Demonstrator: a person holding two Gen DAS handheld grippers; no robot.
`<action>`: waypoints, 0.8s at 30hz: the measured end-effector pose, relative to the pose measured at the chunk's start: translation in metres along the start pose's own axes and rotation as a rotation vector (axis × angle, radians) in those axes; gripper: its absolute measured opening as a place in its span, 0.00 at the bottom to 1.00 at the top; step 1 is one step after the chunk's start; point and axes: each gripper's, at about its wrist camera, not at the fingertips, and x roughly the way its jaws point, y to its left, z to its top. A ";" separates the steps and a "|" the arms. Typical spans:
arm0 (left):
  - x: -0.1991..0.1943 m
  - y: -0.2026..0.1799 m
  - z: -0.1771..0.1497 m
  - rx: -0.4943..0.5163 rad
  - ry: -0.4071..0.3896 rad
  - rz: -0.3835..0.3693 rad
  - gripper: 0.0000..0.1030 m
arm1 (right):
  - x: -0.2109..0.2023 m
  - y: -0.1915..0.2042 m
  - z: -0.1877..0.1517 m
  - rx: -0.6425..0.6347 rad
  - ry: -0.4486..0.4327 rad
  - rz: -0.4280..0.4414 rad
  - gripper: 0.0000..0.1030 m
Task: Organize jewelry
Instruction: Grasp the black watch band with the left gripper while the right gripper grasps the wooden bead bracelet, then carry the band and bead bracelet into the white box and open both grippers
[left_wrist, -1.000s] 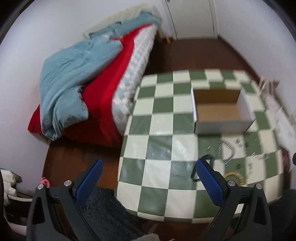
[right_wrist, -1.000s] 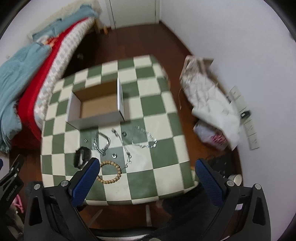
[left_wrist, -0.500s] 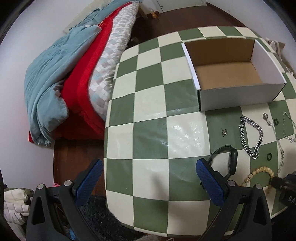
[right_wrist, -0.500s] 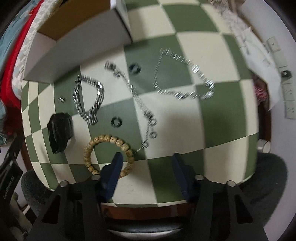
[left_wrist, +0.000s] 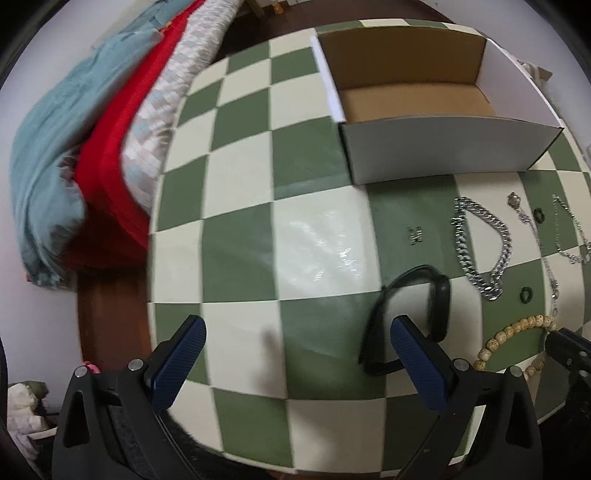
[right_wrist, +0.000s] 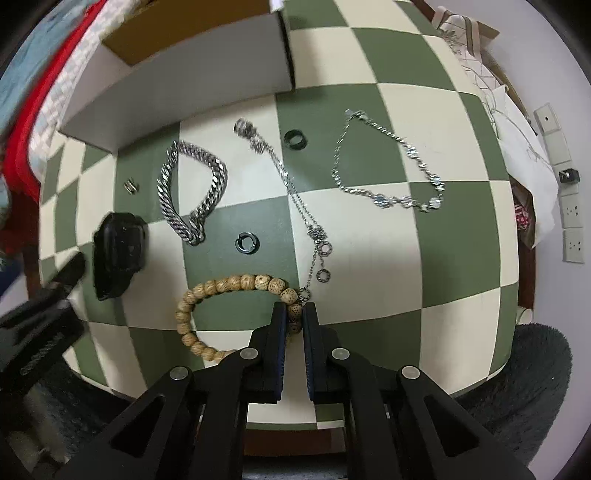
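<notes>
Jewelry lies on the green-and-cream checkered table (left_wrist: 240, 192) in front of an open white cardboard box (left_wrist: 443, 147). My right gripper (right_wrist: 294, 314) points straight down, its jaws closing, and the pads press on a bead of the wooden bead bracelet (right_wrist: 229, 284). Close by lie a thick silver chain bracelet (right_wrist: 192, 192), a thin silver necklace (right_wrist: 295, 192), a stone-set silver chain (right_wrist: 388, 177), two dark rings (right_wrist: 246, 243) and a black watch (right_wrist: 118, 251). My left gripper (left_wrist: 297, 325) hangs open above the table, its right finger beside the black watch (left_wrist: 439, 295).
A bed with red and blue bedding (left_wrist: 92, 147) runs along the table's left side. White bags and paper (right_wrist: 517, 147) lie on the floor to the right, near wall sockets. A dark rug (right_wrist: 535, 369) lies below the table's near edge.
Both grippers have come down close to the table. The right gripper's jaws went from wide open to closed on the bead bracelet. The left gripper stayed open.
</notes>
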 end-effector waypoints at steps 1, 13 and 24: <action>0.003 -0.002 0.001 -0.002 0.008 -0.017 0.85 | -0.006 -0.001 -0.001 0.000 -0.009 0.006 0.09; 0.009 -0.003 -0.006 -0.050 0.005 -0.168 0.03 | -0.055 0.015 0.014 -0.026 -0.068 0.083 0.09; -0.080 0.024 0.020 -0.106 -0.186 -0.236 0.03 | -0.128 0.020 0.064 -0.072 -0.198 0.187 0.09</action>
